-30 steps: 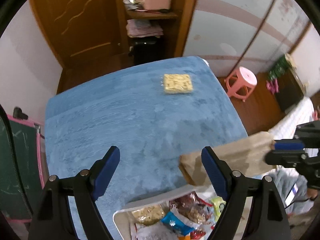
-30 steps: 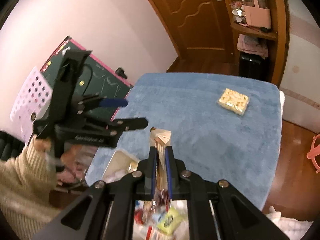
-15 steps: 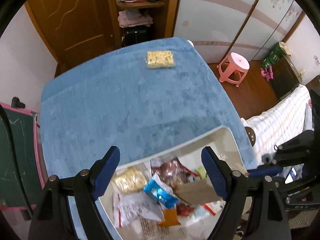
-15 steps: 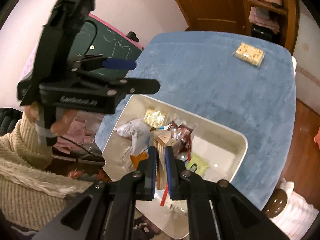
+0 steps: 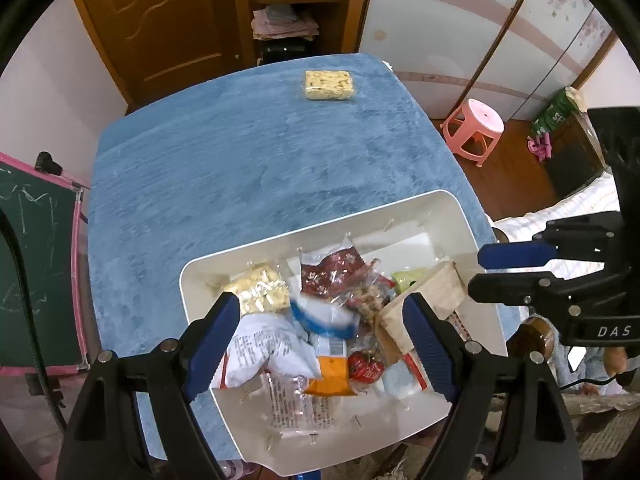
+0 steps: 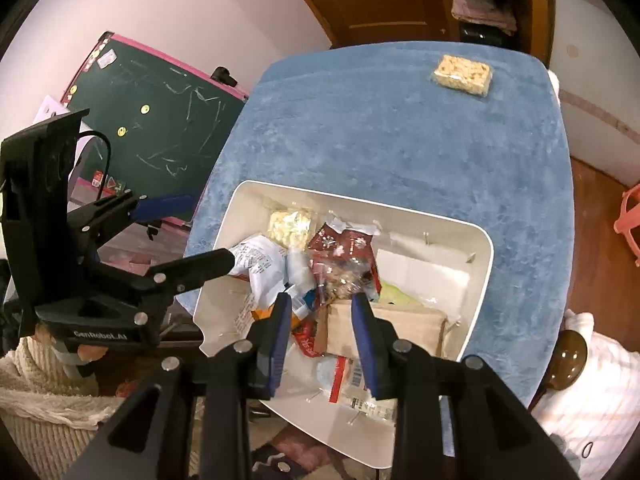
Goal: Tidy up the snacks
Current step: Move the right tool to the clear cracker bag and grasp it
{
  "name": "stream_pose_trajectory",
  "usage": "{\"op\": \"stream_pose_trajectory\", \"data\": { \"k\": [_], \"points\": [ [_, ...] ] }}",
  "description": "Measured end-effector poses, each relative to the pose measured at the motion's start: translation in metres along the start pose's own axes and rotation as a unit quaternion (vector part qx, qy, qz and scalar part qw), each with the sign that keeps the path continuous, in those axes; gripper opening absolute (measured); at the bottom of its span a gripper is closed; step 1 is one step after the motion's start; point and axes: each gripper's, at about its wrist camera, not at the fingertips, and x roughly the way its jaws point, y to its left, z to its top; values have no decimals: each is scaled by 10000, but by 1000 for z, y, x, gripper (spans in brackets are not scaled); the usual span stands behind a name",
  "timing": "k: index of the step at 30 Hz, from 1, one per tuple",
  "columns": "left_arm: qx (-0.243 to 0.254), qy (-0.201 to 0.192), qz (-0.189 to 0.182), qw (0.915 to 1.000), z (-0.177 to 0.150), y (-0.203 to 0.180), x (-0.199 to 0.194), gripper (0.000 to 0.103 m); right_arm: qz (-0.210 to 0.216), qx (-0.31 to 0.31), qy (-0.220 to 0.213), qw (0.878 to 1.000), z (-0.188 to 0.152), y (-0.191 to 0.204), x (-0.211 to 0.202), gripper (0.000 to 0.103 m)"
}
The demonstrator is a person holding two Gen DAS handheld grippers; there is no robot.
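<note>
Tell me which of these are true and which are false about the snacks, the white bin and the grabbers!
1. One snack pack lies alone on the blue cloth. True.
2. The white bin is empty. False: it holds many snack packets.
3. The brown paper packet lies inside the bin. True.
4. The right gripper squeezes that packet. False: its jaws are opening, clear of it.
5. The left gripper holds a snack. False: it is open, holding nothing.

white bin [image 5: 400, 210], blue cloth [image 5: 240, 168], brown packet [image 6: 384, 328].
</note>
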Motion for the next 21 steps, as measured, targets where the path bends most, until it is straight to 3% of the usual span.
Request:
{"op": "stream_pose_trajectory", "data": {
  "k": [11, 21],
  "points": [
    [-48, -14, 147, 9999, 8, 4, 6, 83, -240, -35, -63, 9997, 15, 0, 3, 32],
    [30, -339, 777, 9964, 78, 11, 29, 83, -857, -145, -564, 9946, 89, -37, -3, 32]
  ]
}}
